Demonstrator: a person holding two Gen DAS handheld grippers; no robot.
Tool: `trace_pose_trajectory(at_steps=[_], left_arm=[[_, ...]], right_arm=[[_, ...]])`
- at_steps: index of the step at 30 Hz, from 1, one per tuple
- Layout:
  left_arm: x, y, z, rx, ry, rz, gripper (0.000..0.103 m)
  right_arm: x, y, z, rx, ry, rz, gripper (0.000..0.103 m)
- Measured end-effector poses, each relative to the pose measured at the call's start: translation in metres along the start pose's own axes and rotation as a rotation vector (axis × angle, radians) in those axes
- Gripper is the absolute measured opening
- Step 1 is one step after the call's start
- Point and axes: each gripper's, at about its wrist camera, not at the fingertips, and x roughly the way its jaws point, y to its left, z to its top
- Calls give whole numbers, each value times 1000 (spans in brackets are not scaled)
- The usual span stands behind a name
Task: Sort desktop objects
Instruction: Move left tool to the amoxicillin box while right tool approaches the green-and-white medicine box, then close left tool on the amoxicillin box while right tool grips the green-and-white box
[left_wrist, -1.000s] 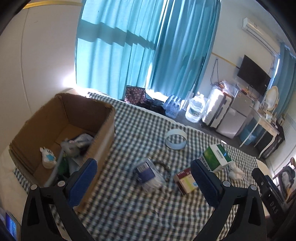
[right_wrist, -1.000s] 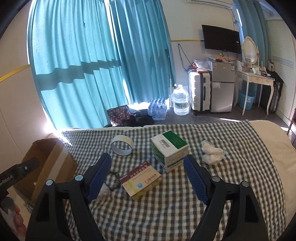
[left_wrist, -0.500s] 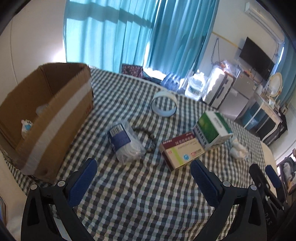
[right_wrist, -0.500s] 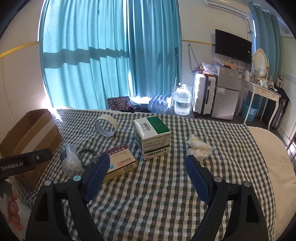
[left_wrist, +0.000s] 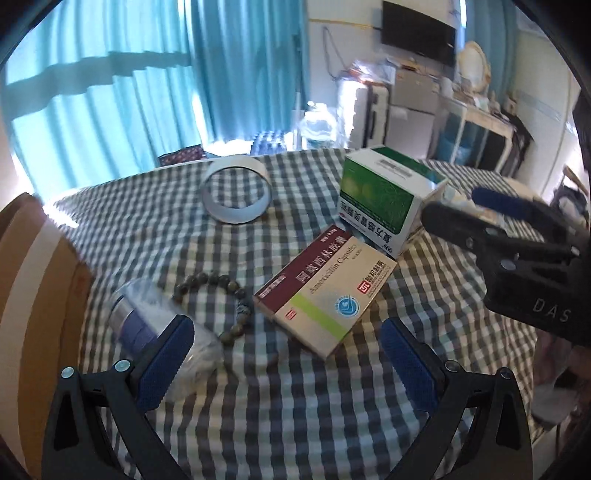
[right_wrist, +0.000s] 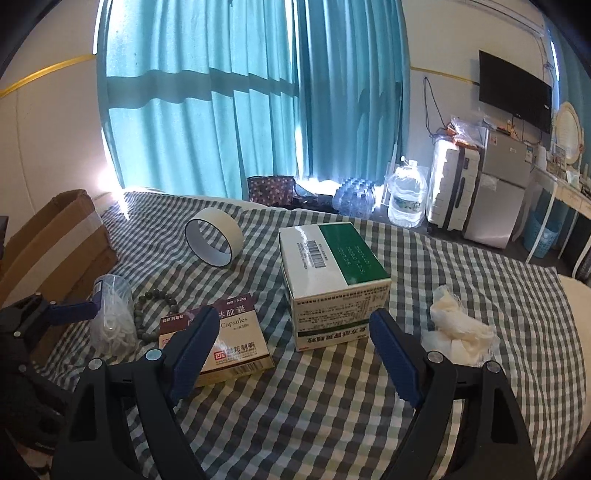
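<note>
While nothing is yet gripped, the sorting looks barely under way, judging by how much lies loose on the checked cloth (left_wrist: 295, 424).

Left to sort: tape roll (left_wrist: 236, 192), green-and-white medicine box (right_wrist: 332, 280), amoxicillin capsule box (left_wrist: 325, 291), bead bracelet (left_wrist: 225, 299), clear tub of white bits (right_wrist: 112, 317) and crumpled white tissue (right_wrist: 458, 328), all out on the cloth.

Destination (my guess): cardboard box (right_wrist: 51, 236) at the cloth's left edge; its inside is hidden in both views, so anything already sorted cannot be told.

Left gripper (left_wrist: 284, 354): jaws wide and empty, low over the cloth, the capsule box just ahead between them, the tub by the left finger.

Right gripper (right_wrist: 291, 354): jaws wide and empty, the green-and-white medicine box just ahead.

Left wrist view only: the capsule box's full face, and the right gripper's black body (lettered DAS) beside the medicine box.

Right wrist view only: the tissue in the open, the medicine box's barcoded top, and the cardboard box's taped flap.
</note>
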Motion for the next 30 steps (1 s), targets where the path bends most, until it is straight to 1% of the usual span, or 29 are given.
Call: trace_pose_trajectory(at_steps=[2, 4, 7, 9, 12, 14, 17, 19, 23, 26, 28, 30], left_arm=[[9, -4, 3, 41, -6, -25, 103], [21, -8, 6, 78, 3, -44, 103], [39, -13, 9, 122, 31, -55, 103], [47, -13, 10, 135, 21, -66, 103], [57, -12, 12, 131, 22, -104, 103], [64, -13, 14, 135, 31, -120, 103], [73, -13, 16, 114, 44, -124, 103], [78, -13, 15, 96, 54, -144, 103], [81, -13, 10, 101, 58, -143, 103], [79, -12, 9, 97, 40, -159, 99], [77, -11, 9, 88, 37, -177, 96], [74, -10, 9, 90, 30, -179, 93]], right_arm=[[7, 2, 1, -39, -22, -28, 84], [12, -2, 2, -47, -39, -48, 84], [22, -10, 8, -44, -49, -47, 84], [27, -12, 13, -71, -68, -56, 84], [39, -15, 18, -102, -75, -51, 84], [50, -17, 18, -111, -56, -52, 84], [64, -21, 16, -116, -34, -56, 84], [73, -24, 14, -98, -11, -45, 86], [90, -24, 8, -91, 33, -39, 86], [90, -23, 7, -82, 36, -34, 86], [89, -25, 8, -68, 33, -29, 84], [88, -29, 9, -43, 42, -21, 83]])
